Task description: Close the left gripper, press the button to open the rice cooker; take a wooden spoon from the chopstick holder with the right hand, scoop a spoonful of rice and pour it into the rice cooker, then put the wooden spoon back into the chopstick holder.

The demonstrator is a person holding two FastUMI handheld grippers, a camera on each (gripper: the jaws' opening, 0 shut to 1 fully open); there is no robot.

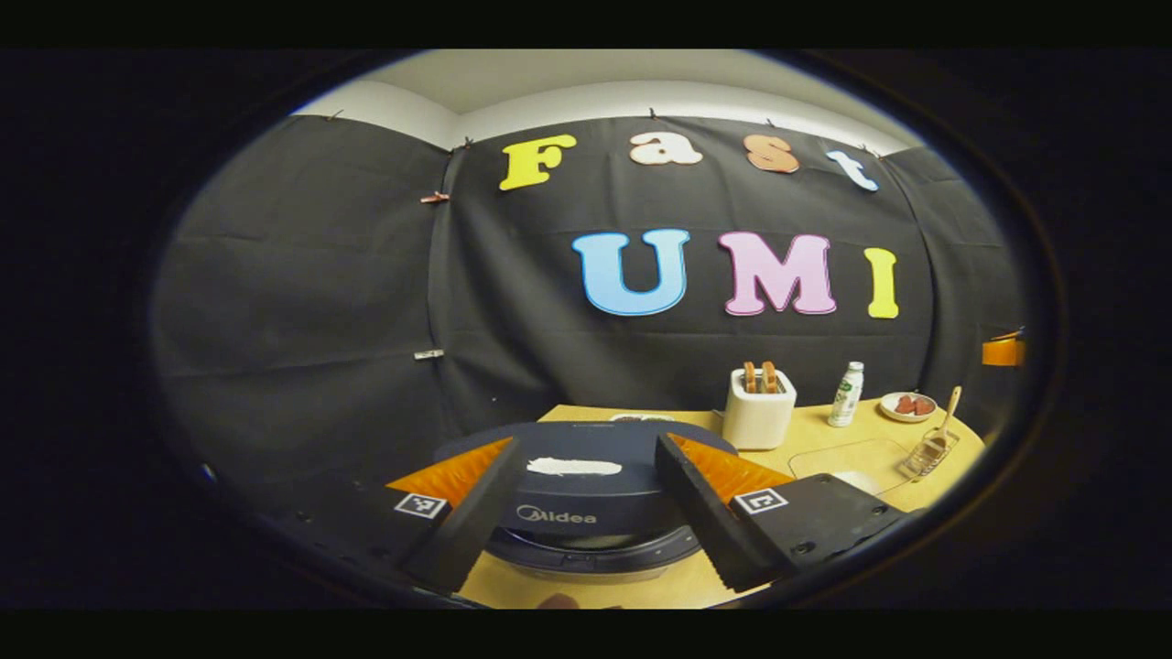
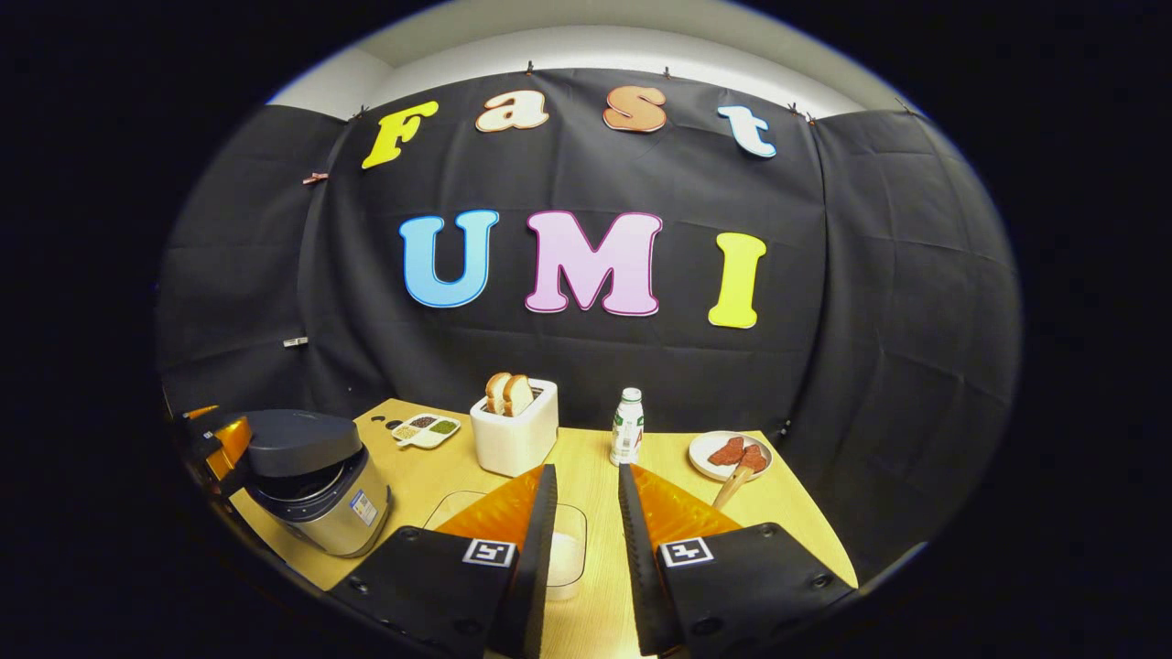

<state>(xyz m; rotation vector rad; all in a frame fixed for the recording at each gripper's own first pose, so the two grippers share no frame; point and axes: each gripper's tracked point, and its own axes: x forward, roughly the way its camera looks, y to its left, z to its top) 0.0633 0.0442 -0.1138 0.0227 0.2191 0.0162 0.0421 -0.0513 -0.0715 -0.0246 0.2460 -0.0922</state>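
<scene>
Left gripper view: my left gripper (image 1: 586, 476) hangs just above and in front of the rice cooker (image 1: 586, 499), its two fingers spread wide with the dark lid showing between them. The lid is tilted up slightly, a thin gap visible beneath its front edge; whether either finger touches the lid I cannot tell. Beyond the cooker, on the wooden table (image 1: 824, 439), stand a white toaster (image 1: 758, 409) with two slices in its slots, a small bottle (image 1: 847, 394), and a plate (image 1: 907, 405) of reddish food. At the far right a wire chopstick holder (image 1: 929, 452) carries the wooden spoon (image 1: 948, 416), handle leaning upward. A clear container (image 1: 847, 462) lies flat just left of the holder.

Right gripper view: my right gripper (image 2: 586, 522) hovers over the table's near edge, fingers set narrowly apart and holding nothing. Between and behind them sits the clear container (image 2: 558, 549), with something white inside. The rice cooker (image 2: 316, 485) stands at the left, lid partly raised. Behind it lies a divided dish (image 2: 426, 428) of grains. The spoon's handle (image 2: 732, 485) shows beside the plate (image 2: 731, 453), just past my right finger.
</scene>
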